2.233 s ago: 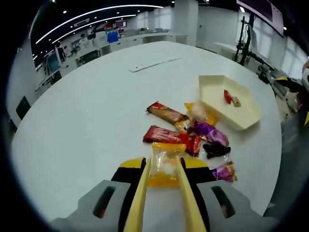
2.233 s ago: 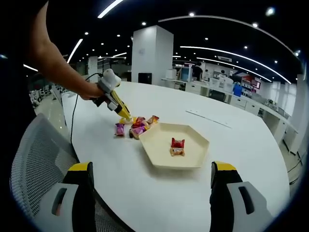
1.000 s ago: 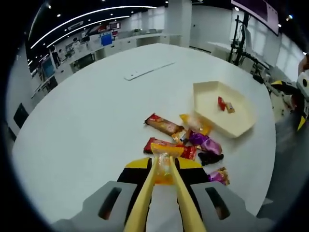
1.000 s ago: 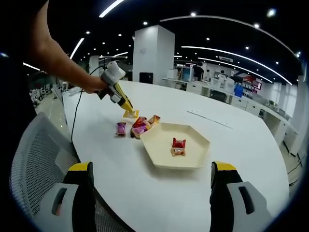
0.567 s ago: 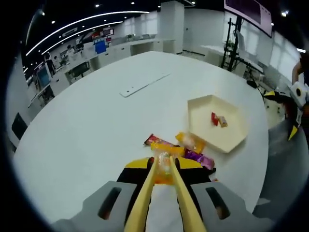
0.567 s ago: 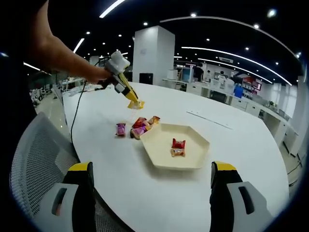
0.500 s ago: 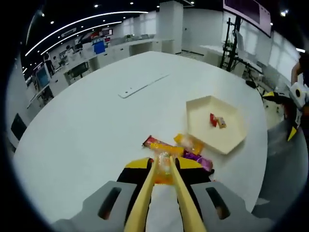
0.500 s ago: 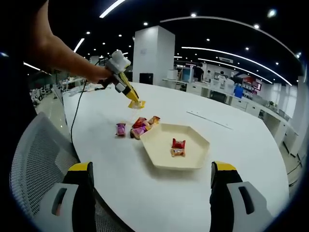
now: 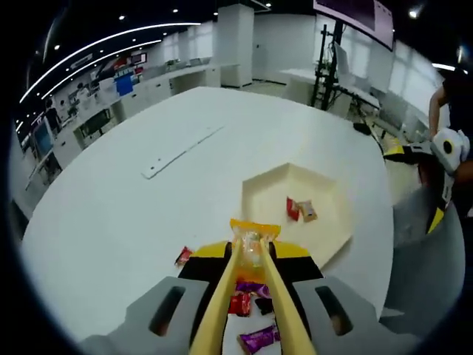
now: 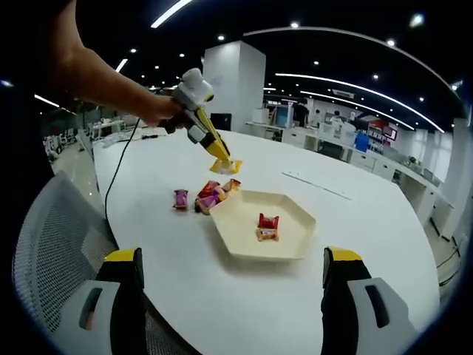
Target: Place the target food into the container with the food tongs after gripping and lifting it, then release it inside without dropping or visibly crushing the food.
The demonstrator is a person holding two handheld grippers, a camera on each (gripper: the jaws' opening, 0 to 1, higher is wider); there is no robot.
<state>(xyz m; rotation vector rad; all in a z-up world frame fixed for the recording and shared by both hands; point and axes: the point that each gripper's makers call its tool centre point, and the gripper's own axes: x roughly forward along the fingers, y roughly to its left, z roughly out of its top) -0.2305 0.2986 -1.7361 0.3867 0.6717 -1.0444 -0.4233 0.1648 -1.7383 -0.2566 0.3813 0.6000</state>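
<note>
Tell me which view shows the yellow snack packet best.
The left gripper view: the clear yellow snack packet sits large between the yellow tongs. The right gripper view shows it small, hanging above the table.

Even, bright light falls from ceiling strip lights [image 10: 171, 12] and spot lamps; the white worktop [image 9: 126, 214] shows soft glare and faint shadows; both views bend strongly toward the edges; in the left gripper view the near tongs [image 9: 251, 255] look slightly soft.

L gripper [image 9: 251, 248] jaws clamped, aloft; R gripper [image 10: 230, 277] jaws wide.
</note>
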